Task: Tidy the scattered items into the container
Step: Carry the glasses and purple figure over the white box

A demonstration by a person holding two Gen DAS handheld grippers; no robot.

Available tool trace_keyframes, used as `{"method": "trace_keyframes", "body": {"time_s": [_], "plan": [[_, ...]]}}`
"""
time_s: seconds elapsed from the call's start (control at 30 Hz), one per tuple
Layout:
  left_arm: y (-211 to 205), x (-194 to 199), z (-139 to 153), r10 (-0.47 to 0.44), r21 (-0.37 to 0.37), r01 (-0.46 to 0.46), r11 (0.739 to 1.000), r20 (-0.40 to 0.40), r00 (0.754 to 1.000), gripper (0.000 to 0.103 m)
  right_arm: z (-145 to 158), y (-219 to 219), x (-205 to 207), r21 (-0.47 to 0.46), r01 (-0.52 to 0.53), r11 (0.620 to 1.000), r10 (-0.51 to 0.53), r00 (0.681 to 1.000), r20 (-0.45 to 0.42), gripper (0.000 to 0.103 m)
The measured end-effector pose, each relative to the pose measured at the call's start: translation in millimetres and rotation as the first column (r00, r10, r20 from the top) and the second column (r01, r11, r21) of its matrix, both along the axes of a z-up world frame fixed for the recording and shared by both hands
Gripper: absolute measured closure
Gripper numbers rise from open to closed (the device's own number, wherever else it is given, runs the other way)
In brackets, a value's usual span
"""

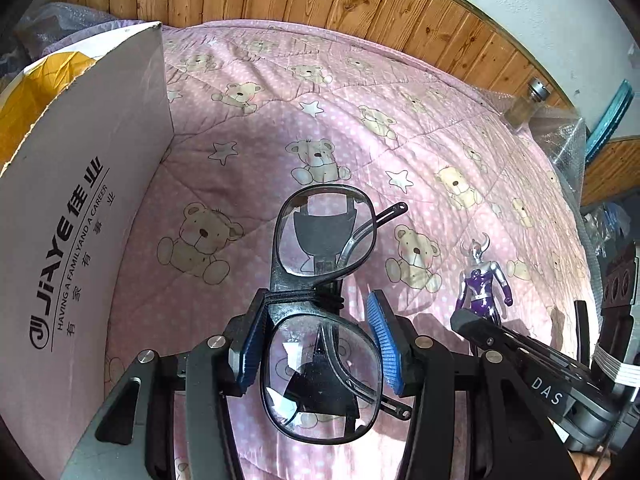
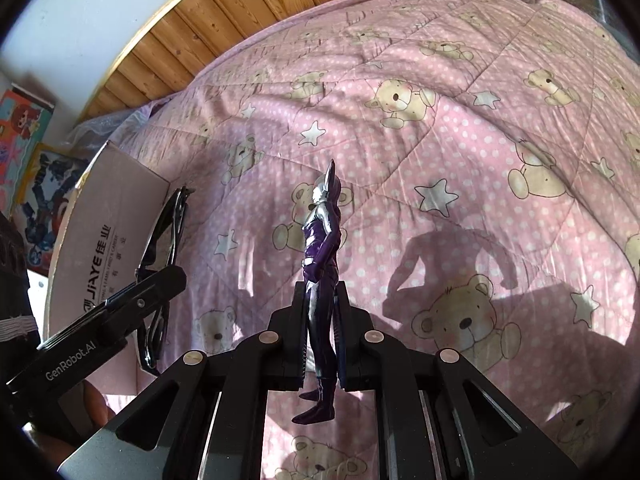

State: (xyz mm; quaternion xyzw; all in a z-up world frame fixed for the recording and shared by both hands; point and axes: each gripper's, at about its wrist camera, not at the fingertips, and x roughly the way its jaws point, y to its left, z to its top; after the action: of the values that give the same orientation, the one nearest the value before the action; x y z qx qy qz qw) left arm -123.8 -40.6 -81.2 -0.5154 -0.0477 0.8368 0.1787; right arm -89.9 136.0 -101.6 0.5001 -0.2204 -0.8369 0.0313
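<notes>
Left wrist view: my left hand-held gripper (image 1: 322, 338) holds the black-framed clear-lens spectacles (image 1: 324, 300) on edge above the pink bear-print quilt on the bed (image 1: 248, 128). The frame rests against one blue ribbed pad (image 1: 252, 344); the other pad stands apart from it, so the hold looks loose. I judge the spectacles light, stiff and scratch-prone; the bridge and rim are the places to take them, never the lenses or thin temples. Right wrist view: my right hand-held gripper (image 2: 322, 360) is clamped on the legs of the purple-and-silver horned plastic figure (image 2: 320, 280), upright, light, rigid and glossy, hence liable to slip. Left of both stands the white printed cardboard box (image 1: 80, 216), the likely container.
</notes>
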Motion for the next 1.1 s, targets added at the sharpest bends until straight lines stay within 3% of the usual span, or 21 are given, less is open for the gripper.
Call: {"method": "trace_keyframes", "body": {"time_s": [1.1], "plan": [[-52.9,55.2,40.1,-0.015,0.160,0.025,0.987,-0.060,0.998,0.053,41.4,-65.1,61.7,0.088,-0.066,0.994,0.070,0.997,-0.040,0.091]]}}
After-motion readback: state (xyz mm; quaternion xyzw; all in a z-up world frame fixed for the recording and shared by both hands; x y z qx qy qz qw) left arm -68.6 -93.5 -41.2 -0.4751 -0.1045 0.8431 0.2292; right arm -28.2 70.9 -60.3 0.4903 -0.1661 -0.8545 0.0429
